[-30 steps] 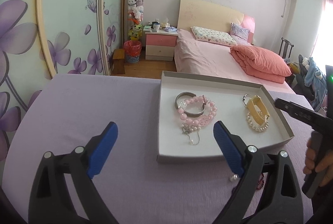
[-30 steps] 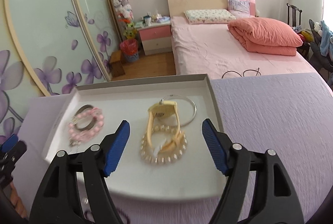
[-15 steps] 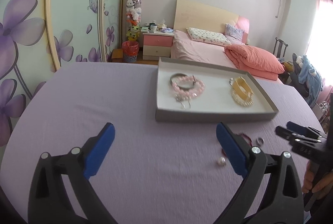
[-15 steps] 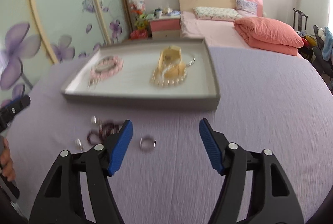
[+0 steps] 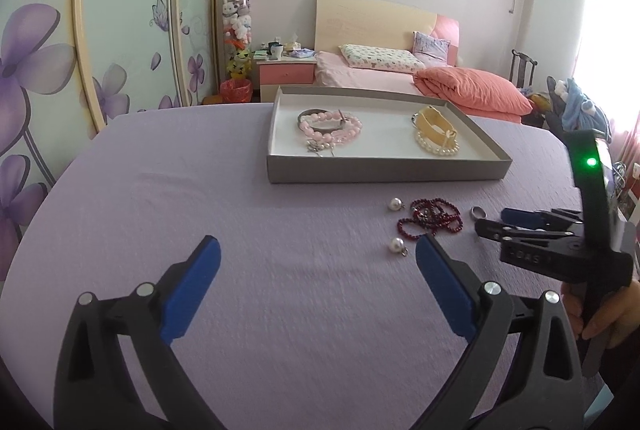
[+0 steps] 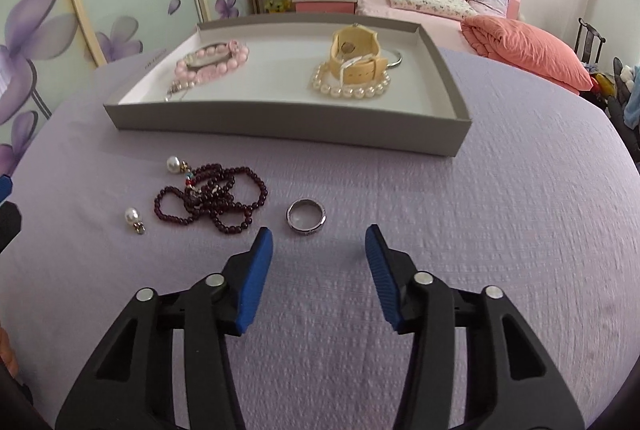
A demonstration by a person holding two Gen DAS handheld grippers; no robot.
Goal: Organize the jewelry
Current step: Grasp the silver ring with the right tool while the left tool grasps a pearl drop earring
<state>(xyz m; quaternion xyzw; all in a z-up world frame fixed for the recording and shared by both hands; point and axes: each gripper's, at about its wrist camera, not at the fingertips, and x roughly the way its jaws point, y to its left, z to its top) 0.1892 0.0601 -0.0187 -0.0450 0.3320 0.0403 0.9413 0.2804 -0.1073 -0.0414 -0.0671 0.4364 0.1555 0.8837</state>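
Observation:
A grey tray on the purple table holds a pink bead bracelet, a yellow watch and a pearl bracelet. In front of it on the cloth lie a dark red bead string, two pearl earrings and a silver ring. My right gripper is open and empty, low over the cloth just behind the ring. My left gripper is open and empty, left of the beads. The right gripper also shows in the left wrist view.
The purple cloth covers the table. Behind the table stand a pink bed, a nightstand and flowered wardrobe doors. A chair with clothes is at the far right.
Both grippers have pulled back from above the tray toward the table's near side and dropped lower. The loose beads, earrings and ring have come into view. The right jaws have narrowed slightly.

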